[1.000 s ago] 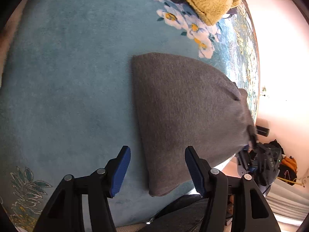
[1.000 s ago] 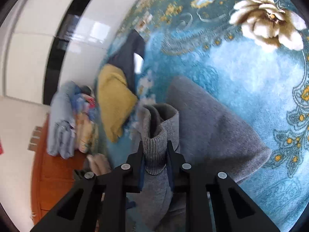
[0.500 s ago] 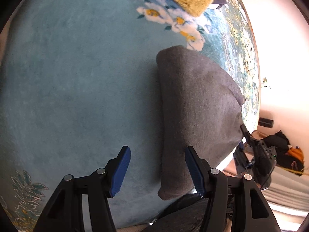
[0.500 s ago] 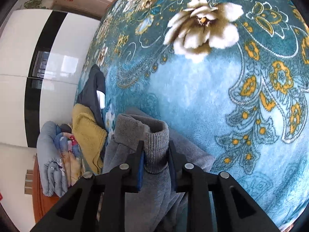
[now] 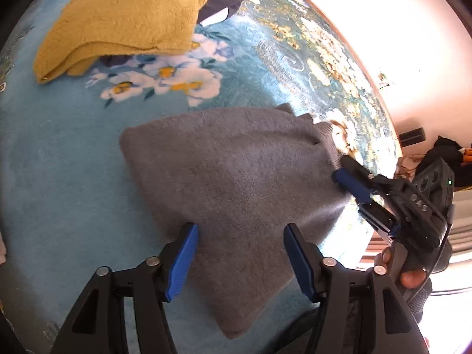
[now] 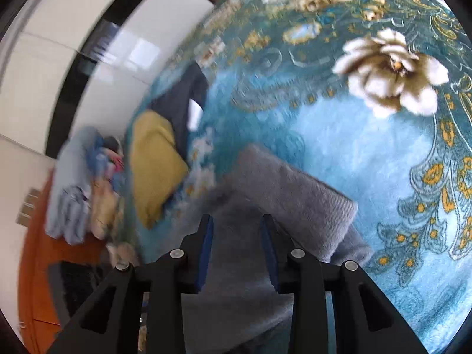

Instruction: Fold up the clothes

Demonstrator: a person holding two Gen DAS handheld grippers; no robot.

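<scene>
My right fingers [image 6: 237, 250] are opening off the gray sweater [image 5: 236, 183] at six o'clock; left fingers [image 5: 240, 261] hover spread: fold laid.

Sweater [image 5: 230, 177] flat on the blanket [image 5: 65, 177], other clothes behind it.
In the left wrist view the left gripper [image 5: 240, 253] hangs over the sweater's near edge, jaws opening with nothing pinched; the right gripper [image 5: 357, 188] sits at the sweater's right edge, jaws opening. A folded jumper [image 5: 124, 20] lies well behind the sweater on the blanket, overlapping a dark garment [image 5: 221, 3] behind it. In the right wrist view a pile of bedding [image 6: 73, 188] lies left of the jumper, off the blanket.
</scene>
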